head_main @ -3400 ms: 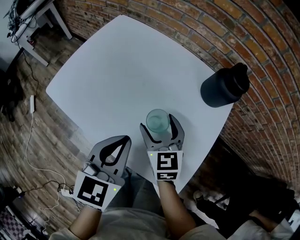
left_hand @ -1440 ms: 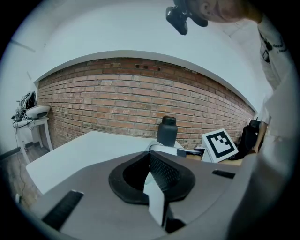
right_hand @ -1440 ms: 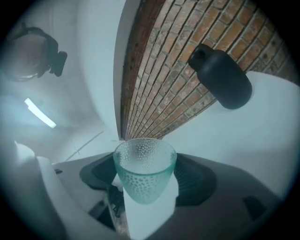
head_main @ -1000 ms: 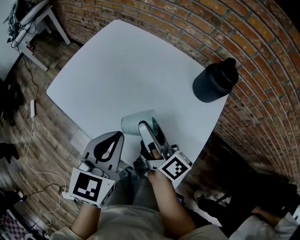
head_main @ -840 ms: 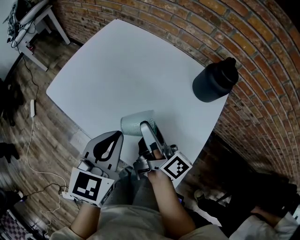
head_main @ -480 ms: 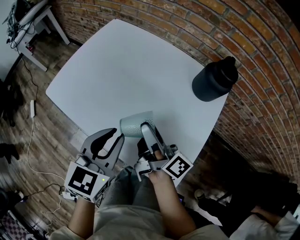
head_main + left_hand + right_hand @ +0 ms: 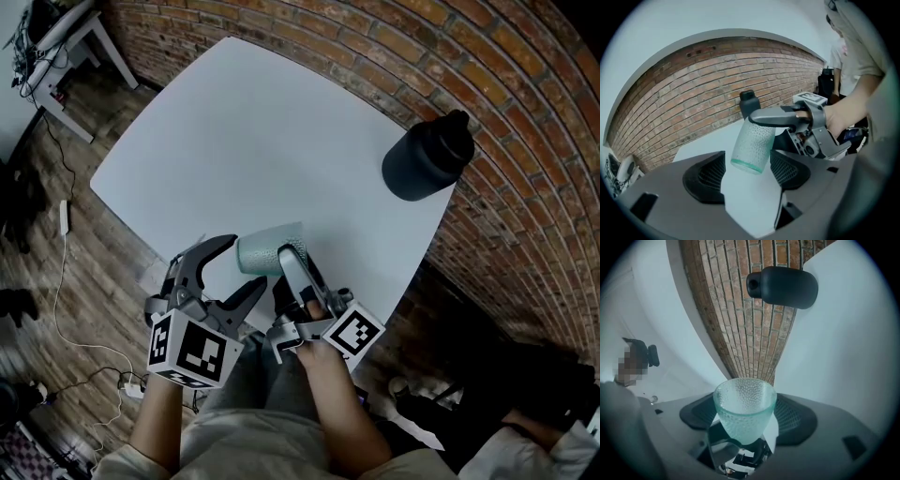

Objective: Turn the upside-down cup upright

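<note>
**Cup half turned, in the air: re-grip seems next**

Nearest to me, the left gripper (image 7: 248, 261) is low at the near edge of the table (image 7: 262, 131). Its jaws have just been opening and now stand wide. In the left gripper view the rim end of the cup (image 7: 264, 251) is in the gap btw the two pads. The pads do not press on it, so this gripper holds nothing.

Just beside it, the right gripper (image 7: 298, 258) is clamped on the cup near its base. In the right gripper view both pads sit against the dimpled glass. The cup is clear of the table top and lies approx. on its side, w/ the rim toward the left gripper and a bit downward.

Farther on, a dark bottle (image 7: 427, 164) stands near the far right corner of the table, well apart from the cup. Behind it is the brick wall (image 7: 525, 122).

My reading: the step in hand is the middle of the flip, b/c the cup is neither upside down nor upright. I think the next move is a re-grip. For this the left jaws must come around the cup body and close gently, as the glass is tapered and can slip toward the narrow end. The right gripper should let go only when the left grip is firm. Then the wrist must roll until the rim looks up, and the cup goes down flat, not too near the edge. Alt.: the right gripper finishes the roll alone. I cannot decide this from here.
</note>
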A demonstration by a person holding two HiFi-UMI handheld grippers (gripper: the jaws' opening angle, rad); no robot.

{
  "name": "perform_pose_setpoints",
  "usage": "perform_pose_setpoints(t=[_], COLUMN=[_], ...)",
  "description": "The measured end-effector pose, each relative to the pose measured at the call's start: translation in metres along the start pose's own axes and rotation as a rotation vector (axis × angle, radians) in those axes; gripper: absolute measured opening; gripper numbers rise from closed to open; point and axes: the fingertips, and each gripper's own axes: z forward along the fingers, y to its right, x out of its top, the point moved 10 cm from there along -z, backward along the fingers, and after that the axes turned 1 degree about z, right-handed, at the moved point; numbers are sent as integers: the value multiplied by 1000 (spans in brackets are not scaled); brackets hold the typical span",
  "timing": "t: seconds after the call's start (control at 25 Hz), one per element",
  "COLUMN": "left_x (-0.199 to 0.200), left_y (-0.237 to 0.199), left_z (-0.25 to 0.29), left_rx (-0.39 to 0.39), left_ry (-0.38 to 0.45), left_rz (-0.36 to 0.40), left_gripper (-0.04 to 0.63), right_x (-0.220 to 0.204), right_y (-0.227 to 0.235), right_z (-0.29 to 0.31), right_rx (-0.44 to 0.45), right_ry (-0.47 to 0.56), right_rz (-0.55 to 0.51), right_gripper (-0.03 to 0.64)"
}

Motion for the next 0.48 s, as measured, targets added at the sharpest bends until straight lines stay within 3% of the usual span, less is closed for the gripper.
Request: perform_pose_setpoints(t=[0.12,0.48], left_x=[2,-7], left_y=[3,-1], left_z=[5,4], left_rx=[-20,-86], left_ry=[-13,100], left_rz=[20,-144], left_gripper=[290,290], right_x=[0,2], right_y=[-1,-1], right_z=[0,-3], right_rx=[0,7], right_ry=[-9,-15], right_rz=[-2,18], right_gripper=[371,371])
